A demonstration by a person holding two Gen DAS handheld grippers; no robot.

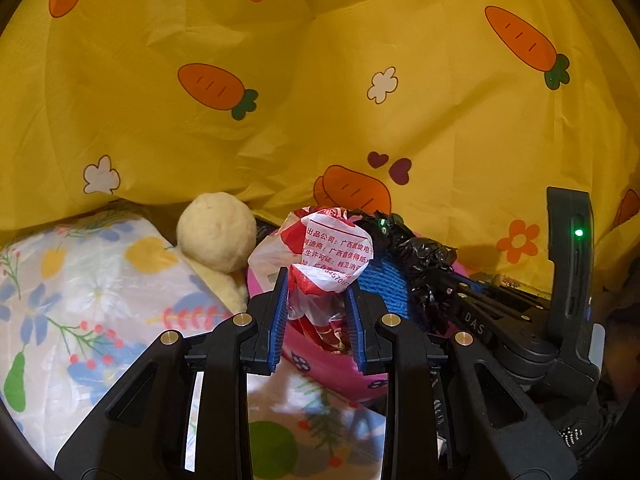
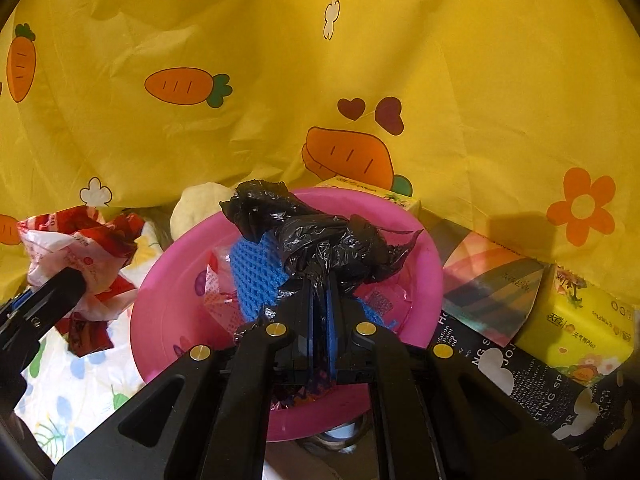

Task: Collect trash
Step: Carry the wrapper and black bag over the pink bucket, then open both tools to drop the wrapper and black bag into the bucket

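Item: red-and-white wrapper (image 1: 326,268), thin crinkled plastic film printed with red Chinese text, bunched into a loose wad; sits at centre of the left wrist view, pinched between the blue ribbed pads (image 1: 280,320) of the left gripper (image 1: 318,324), which closes on its lower part. In the right wrist view the same wad shows at left edge, held clear of the basin

Item: black plastic bag (image 2: 320,240), glossy, crumpled, twisted to a neck; centre of the right wrist view, neck clamped in the right gripper (image 2: 322,320), whose pads are pressed almost together on it; bag held above the basin

Item: pink basin (image 2: 160,300), round, smooth moulded plastic, below the bag; holds a blue waffle-textured cloth (image 2: 256,276) and scraps of clear printed film (image 2: 218,292)

Item: cream plush ball (image 1: 216,238), fuzzy, round, left of the wrapper

Item: floral sheet (image 1: 80,280), white fabric, lower left

Item: yellow carrot-print cloth (image 1: 320,100), creased, filling the upper frame

Item: yellow tissue pack (image 2: 576,320), soft plastic, lower right, beside a black printed box (image 2: 520,376)

Pose: both grippers reach forward side by side, the left one's fingers pointing up-frame
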